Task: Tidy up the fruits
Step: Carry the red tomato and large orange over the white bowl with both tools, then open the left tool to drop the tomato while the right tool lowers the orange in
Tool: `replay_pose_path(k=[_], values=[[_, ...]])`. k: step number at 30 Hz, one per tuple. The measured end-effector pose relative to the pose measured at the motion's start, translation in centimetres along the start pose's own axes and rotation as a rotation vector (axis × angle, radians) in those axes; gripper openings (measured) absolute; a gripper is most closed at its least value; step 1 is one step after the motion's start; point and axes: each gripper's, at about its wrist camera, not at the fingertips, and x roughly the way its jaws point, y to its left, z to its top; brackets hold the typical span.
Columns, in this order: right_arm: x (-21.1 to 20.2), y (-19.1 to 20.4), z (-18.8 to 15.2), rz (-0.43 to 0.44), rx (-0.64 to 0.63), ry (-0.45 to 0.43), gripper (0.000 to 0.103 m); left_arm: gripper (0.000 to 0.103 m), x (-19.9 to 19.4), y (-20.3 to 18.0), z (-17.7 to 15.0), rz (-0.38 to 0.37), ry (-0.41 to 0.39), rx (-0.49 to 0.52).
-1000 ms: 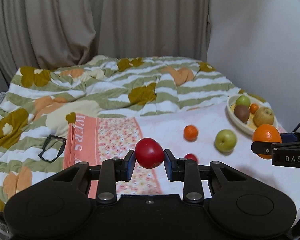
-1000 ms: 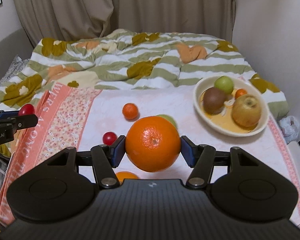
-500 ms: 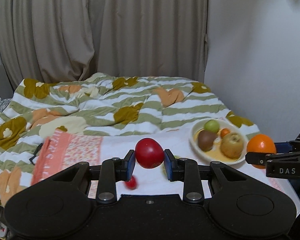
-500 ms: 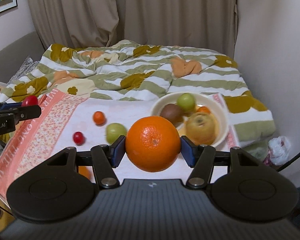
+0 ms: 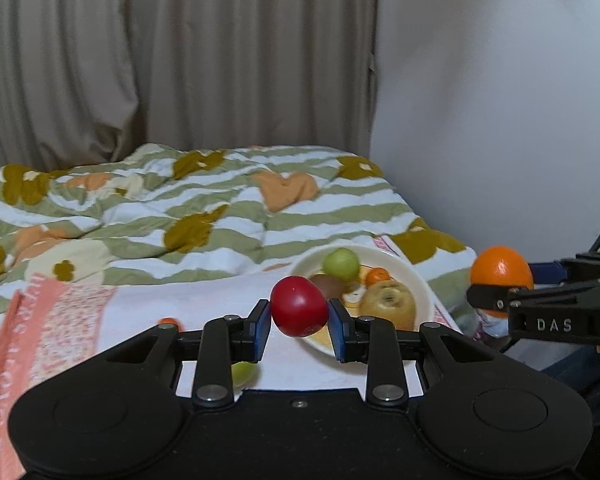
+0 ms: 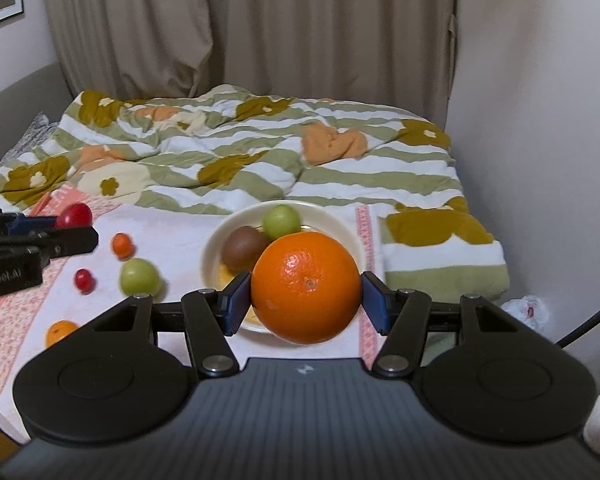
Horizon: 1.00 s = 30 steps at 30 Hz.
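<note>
Inside one bowl (image 6: 212, 248) — four fruits; loose outside — four.

A bowl (image 6: 216, 240) is sitting on a cloth (image 6: 180, 236) in front of a rumpled blanket (image 6: 260, 152) — four fruits are lying in it. Left of the bowl, five loose fruits are lying on the cloth, well apart — curtains (image 6: 260, 28) are hanging behind the blanket.

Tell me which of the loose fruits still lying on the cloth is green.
The round green fruit, lying left of the cream bowl. The other loose fruits are the small orange citrus, the small red fruit and another orange one.
</note>
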Motion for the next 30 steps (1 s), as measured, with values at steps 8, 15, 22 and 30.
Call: replay_pose_path(k=[8, 15, 22, 30], values=[[3.2, -3.2, 0.9, -0.044, 0.054, 0.026, 0.074, 0.034, 6.1, -2.4, 0.6, -0.062, 0.091, 0.076], [6.7, -4.4, 1.3, -0.06, 0.095, 0.062, 0.074, 0.034, 11.7, -3.1, 0.3, -0.093, 0.204, 0.126], [9.0, -4.8, 1.6, -0.066, 0.112, 0.091, 0.074, 0.034, 15.3, -4.0, -0.6, -0.114, 0.283, 0.175], [10.1, -5.4, 2.0, -0.076, 0.126, 0.103, 0.074, 0.055, 16.7, -4.5, -1.1, -0.129, 0.32, 0.214]])
